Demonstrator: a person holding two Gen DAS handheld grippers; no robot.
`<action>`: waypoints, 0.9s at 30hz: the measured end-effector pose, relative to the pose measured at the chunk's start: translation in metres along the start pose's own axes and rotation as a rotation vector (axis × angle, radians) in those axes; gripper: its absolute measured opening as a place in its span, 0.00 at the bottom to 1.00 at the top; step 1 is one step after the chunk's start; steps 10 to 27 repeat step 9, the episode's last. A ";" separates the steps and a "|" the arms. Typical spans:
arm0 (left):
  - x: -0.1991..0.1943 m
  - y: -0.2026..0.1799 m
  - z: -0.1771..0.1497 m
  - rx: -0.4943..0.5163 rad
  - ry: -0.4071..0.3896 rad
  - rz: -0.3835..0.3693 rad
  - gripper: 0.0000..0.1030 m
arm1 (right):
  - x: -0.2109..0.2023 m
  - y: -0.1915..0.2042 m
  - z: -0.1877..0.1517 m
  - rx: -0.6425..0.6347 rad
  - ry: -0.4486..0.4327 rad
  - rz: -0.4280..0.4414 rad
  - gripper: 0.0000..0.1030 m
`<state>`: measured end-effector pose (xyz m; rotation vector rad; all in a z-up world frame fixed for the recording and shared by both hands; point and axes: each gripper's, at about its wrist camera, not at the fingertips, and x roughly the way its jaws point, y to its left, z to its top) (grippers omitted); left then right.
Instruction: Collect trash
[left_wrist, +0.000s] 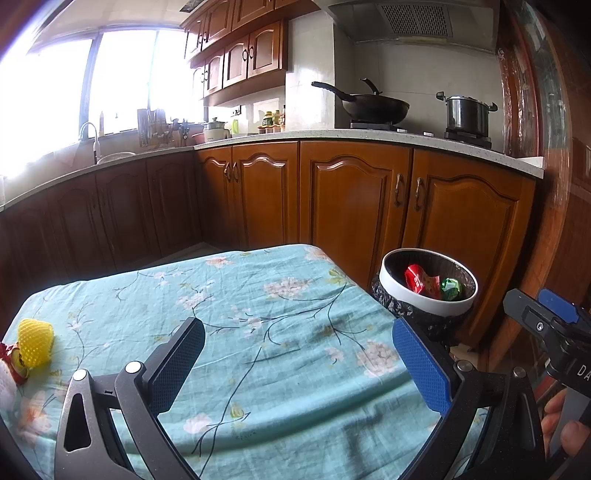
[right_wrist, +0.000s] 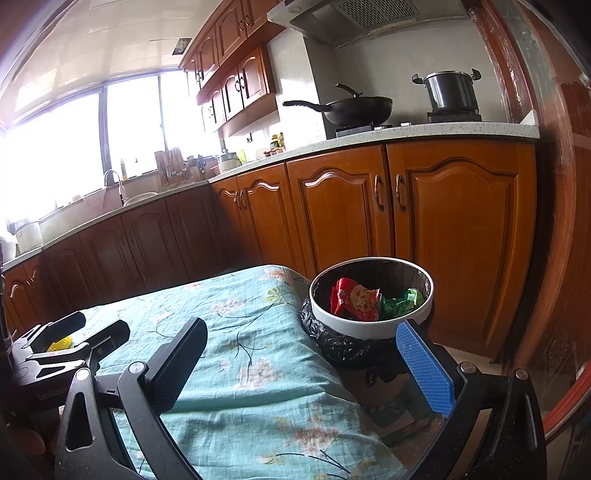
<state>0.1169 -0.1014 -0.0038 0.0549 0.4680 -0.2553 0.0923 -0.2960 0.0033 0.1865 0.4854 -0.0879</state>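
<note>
A yellow foam fruit net (left_wrist: 36, 347) lies at the table's far left, next to a red and white scrap (left_wrist: 11, 363) at the frame edge. A white-rimmed trash bin (left_wrist: 428, 295) with a black liner stands off the table's right edge; it holds a red wrapper (left_wrist: 417, 280) and a green wrapper (left_wrist: 451, 288). My left gripper (left_wrist: 299, 354) is open and empty above the teal floral cloth (left_wrist: 258, 295). My right gripper (right_wrist: 303, 358) is open and empty, close to the bin (right_wrist: 369, 325). The left gripper (right_wrist: 99, 326) shows in the right wrist view, with the net (right_wrist: 59, 345) behind it.
Wooden kitchen cabinets (left_wrist: 351, 199) run behind the table and bin. The countertop carries a wok (left_wrist: 373, 105), a pot (left_wrist: 467, 114) and a sink (left_wrist: 110, 157) at the left. The right gripper (left_wrist: 554, 325) and a hand (left_wrist: 565, 424) sit at the right edge.
</note>
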 end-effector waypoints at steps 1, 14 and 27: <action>0.000 0.000 0.000 -0.001 0.001 0.001 0.99 | 0.000 0.000 0.000 0.000 0.001 0.001 1.00; 0.003 0.003 0.000 -0.010 0.007 -0.005 0.99 | 0.007 0.001 -0.002 0.004 0.016 0.011 1.00; 0.003 0.003 0.000 -0.010 0.007 -0.005 0.99 | 0.007 0.001 -0.002 0.004 0.016 0.011 1.00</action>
